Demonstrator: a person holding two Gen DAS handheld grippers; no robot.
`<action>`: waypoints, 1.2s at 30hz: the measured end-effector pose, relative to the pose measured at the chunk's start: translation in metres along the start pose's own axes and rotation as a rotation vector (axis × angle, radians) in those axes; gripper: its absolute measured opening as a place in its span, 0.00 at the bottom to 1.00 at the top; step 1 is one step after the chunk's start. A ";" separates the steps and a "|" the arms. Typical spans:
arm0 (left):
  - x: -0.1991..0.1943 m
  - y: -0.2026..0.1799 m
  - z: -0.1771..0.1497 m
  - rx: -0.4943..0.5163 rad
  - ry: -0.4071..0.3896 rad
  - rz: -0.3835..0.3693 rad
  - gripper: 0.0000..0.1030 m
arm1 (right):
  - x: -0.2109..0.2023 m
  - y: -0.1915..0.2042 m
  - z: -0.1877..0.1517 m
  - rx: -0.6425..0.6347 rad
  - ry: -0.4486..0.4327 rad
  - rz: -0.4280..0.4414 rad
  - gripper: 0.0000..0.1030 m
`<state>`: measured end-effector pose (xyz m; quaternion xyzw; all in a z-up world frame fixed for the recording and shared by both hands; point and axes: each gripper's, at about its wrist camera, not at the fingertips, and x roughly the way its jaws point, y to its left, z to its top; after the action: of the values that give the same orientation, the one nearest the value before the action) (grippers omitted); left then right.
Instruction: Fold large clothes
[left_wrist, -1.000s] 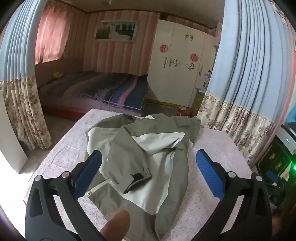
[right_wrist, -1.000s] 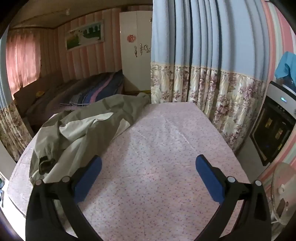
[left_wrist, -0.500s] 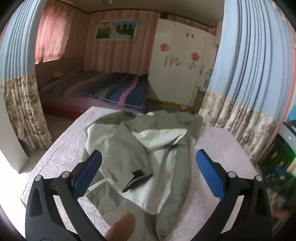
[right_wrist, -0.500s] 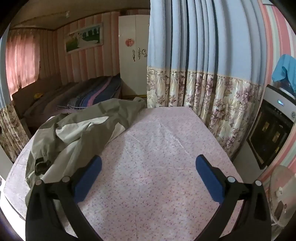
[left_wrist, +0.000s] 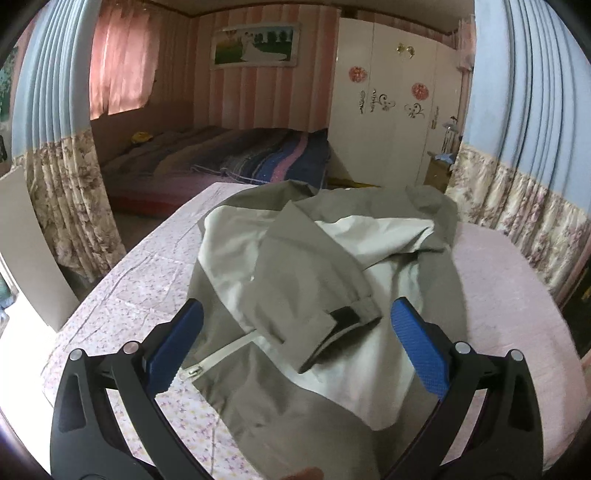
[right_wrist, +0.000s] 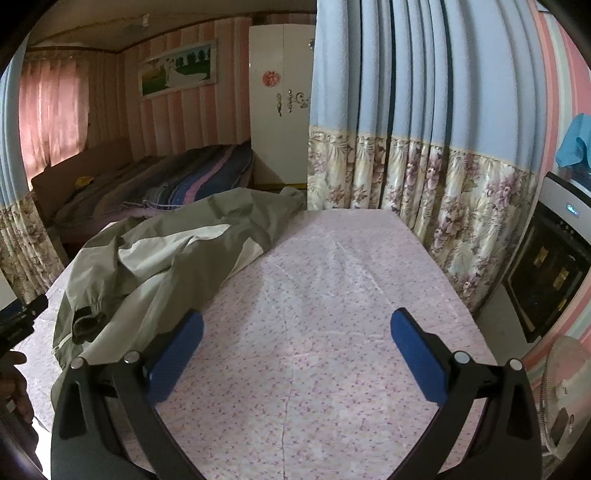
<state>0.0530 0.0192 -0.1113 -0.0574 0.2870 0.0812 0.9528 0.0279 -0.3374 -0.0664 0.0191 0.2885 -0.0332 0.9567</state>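
Both tongs hang apart and empty over a rumpled jacket on the counter.

The olive and pale grey jacket (left_wrist: 317, 295) lies crumpled on the left part of the floral-clothed counter (right_wrist: 332, 332), one sleeve cuff (left_wrist: 347, 321) folded across its front. The left tongs (left_wrist: 295, 343) hover spread wide just above that cuff. The right tongs (right_wrist: 295, 347) are spread over bare cloth, beside the jacket's edge.

A bed (left_wrist: 229, 155) with a striped blanket (left_wrist: 280, 158) fills centre frame; white wardrobe (left_wrist: 391, 99) at upper right; floral curtains (right_wrist: 424, 184).
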 end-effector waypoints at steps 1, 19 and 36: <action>0.004 0.001 -0.001 -0.003 0.013 -0.001 0.97 | 0.002 0.000 -0.001 0.000 0.000 -0.002 0.98; 0.005 0.004 -0.002 0.005 0.031 -0.003 0.97 | 0.014 0.002 -0.013 0.006 0.024 -0.001 0.98; 0.004 0.019 -0.007 0.006 0.035 0.010 0.97 | 0.019 0.004 -0.019 0.002 0.055 -0.018 0.98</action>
<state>0.0492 0.0374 -0.1208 -0.0546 0.3040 0.0843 0.9474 0.0333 -0.3330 -0.0930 0.0185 0.3149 -0.0418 0.9480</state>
